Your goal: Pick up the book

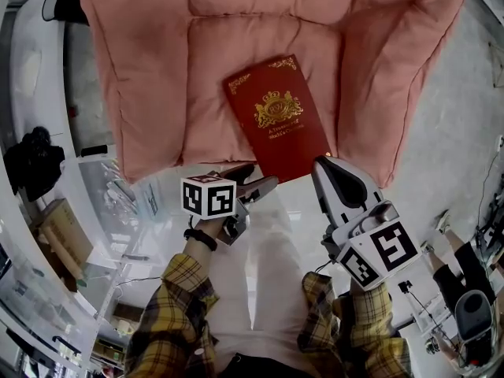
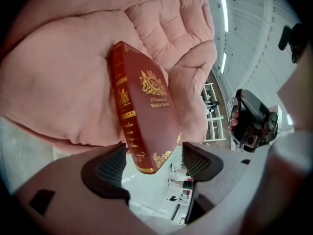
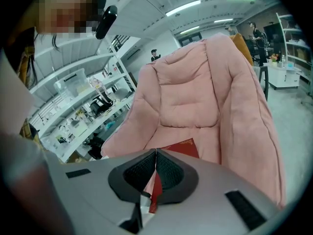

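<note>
A red book (image 1: 277, 116) with gold crest and lettering lies face up on the seat of a pink cushioned chair (image 1: 157, 69), its near end reaching past the seat's front edge. My left gripper (image 1: 253, 179) is just in front of that end, with its jaws wide open. In the left gripper view the book's (image 2: 146, 111) near corner shows between the two pads of the left gripper (image 2: 154, 163), and neither pad touches it. My right gripper (image 1: 327, 168) hovers at the book's near right corner, shut and empty. In the right gripper view the book (image 3: 183, 147) peeks out above the closed right gripper (image 3: 155, 155).
The chair's padded arms (image 1: 394, 77) rise on both sides of the seat. White shelving with clutter runs along the left, with a black bag (image 1: 31, 160) and a cardboard box (image 1: 67, 231). The person's white trousers (image 1: 268, 282) are directly below the grippers.
</note>
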`<act>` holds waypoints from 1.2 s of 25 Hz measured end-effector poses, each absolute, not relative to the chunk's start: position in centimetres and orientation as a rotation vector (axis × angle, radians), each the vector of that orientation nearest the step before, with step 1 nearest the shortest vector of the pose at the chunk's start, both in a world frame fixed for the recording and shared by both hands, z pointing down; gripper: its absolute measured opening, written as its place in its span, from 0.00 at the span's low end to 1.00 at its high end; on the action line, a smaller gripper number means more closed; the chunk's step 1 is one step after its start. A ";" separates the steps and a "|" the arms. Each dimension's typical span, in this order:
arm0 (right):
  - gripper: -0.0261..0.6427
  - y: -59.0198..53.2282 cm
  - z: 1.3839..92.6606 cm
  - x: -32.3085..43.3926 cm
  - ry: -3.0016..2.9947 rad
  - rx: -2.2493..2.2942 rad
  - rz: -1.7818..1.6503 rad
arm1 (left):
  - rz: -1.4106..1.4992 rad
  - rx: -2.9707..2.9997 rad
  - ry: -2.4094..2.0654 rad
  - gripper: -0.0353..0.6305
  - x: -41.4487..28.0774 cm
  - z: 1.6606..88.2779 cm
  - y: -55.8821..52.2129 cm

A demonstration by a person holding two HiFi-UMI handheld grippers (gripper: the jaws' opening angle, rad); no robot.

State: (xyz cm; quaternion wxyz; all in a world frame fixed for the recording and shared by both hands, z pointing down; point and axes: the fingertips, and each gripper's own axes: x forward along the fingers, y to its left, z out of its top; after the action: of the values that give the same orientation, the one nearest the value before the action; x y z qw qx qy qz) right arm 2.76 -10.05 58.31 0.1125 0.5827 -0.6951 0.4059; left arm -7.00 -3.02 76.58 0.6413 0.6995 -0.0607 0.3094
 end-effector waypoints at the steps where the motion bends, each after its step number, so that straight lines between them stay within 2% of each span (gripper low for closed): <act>1: 0.07 -10.0 58.4 2.7 -2.038 1.711 1.196 | 0.702 1.580 -0.132 0.58 -7.0 76.9 -2.7; 19: 0.07 -7.9 60.1 3.2 -1.988 1.722 1.276 | 0.571 1.438 -0.028 0.59 -3.8 79.7 -1.8; 30: 0.07 -8.1 59.4 3.6 -1.996 1.738 1.271 | 0.475 1.466 -0.027 0.59 -2.3 76.2 -4.7</act>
State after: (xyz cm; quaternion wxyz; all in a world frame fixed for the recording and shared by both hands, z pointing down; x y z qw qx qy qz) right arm 3.58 -8.13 59.42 0.1026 0.5889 -0.6763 0.4305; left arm -2.30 -4.71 76.20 0.7174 0.6626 -0.0122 0.2147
